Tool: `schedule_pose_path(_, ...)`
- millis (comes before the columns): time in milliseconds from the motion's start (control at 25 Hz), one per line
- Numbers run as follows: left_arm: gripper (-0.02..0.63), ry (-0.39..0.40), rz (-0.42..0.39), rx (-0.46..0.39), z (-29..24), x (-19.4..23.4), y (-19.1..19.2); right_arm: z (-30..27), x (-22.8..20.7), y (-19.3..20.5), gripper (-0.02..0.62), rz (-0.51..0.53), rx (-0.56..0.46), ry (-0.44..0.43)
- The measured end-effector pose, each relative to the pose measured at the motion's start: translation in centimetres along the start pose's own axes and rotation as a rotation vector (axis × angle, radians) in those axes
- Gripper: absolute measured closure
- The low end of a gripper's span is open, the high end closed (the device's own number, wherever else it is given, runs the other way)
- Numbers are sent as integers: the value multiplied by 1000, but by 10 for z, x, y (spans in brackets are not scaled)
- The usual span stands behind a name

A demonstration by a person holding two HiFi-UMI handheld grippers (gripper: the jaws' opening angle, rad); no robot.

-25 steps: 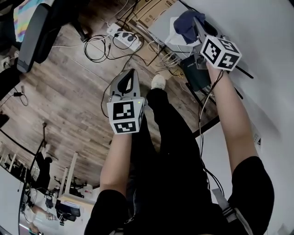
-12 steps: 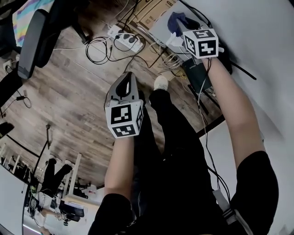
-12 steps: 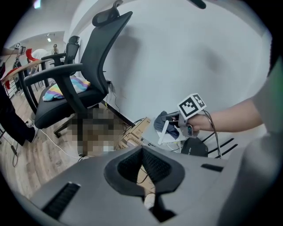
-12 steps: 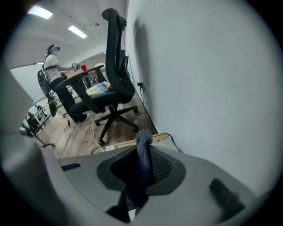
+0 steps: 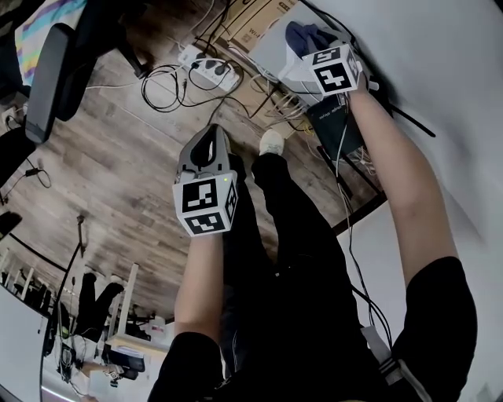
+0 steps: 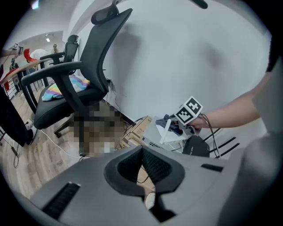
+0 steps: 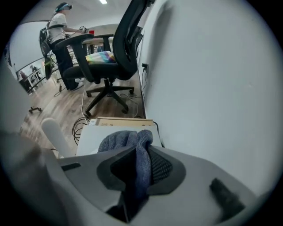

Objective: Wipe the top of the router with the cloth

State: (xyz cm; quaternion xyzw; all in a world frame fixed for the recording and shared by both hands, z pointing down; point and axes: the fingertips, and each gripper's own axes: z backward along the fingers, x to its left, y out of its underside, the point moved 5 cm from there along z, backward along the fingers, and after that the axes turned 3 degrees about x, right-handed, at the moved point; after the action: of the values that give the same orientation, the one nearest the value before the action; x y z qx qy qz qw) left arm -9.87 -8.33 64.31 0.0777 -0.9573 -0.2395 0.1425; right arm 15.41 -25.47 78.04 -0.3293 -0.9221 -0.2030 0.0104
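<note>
The white router (image 5: 275,49) lies on the floor by the wall, its flat top (image 7: 95,137) under my right gripper (image 5: 308,41). That gripper is shut on a blue-grey cloth (image 7: 124,140), which bunches out ahead of the jaws and rests on the router top. A white antenna (image 7: 53,132) stands at the router's left. My left gripper (image 5: 206,148) hangs over the wooden floor, well short of the router, jaws shut with nothing between them. From the left gripper view the router (image 6: 152,132), the cloth (image 6: 170,123) and the right gripper (image 6: 176,127) show ahead.
A cardboard box (image 5: 255,23) lies just beyond the router. A power strip (image 5: 208,69) and tangled cables (image 5: 165,82) lie to its left. A black box (image 5: 334,126) sits near the wall. An office chair (image 7: 110,57) stands farther off. The person's leg and shoe (image 5: 271,143) are between the grippers.
My right gripper has carried the cloth left and farther away across the router top. The left gripper has shifted only slightly.
</note>
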Motion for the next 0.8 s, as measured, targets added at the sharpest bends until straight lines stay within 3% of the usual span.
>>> schedule_pose_path(280,603,24,-10,-3,-5,-9,-3,-4,-46,32,526,-7,162,88)
schedule_pose_path(520,603,50,-9,16,-9,-11,2,-2,-75,57,526,-119,305,147)
schedule_pose_path(800,603,48,-13,17,-8,-7,6,-10,-67,45,526,-90,307,143)
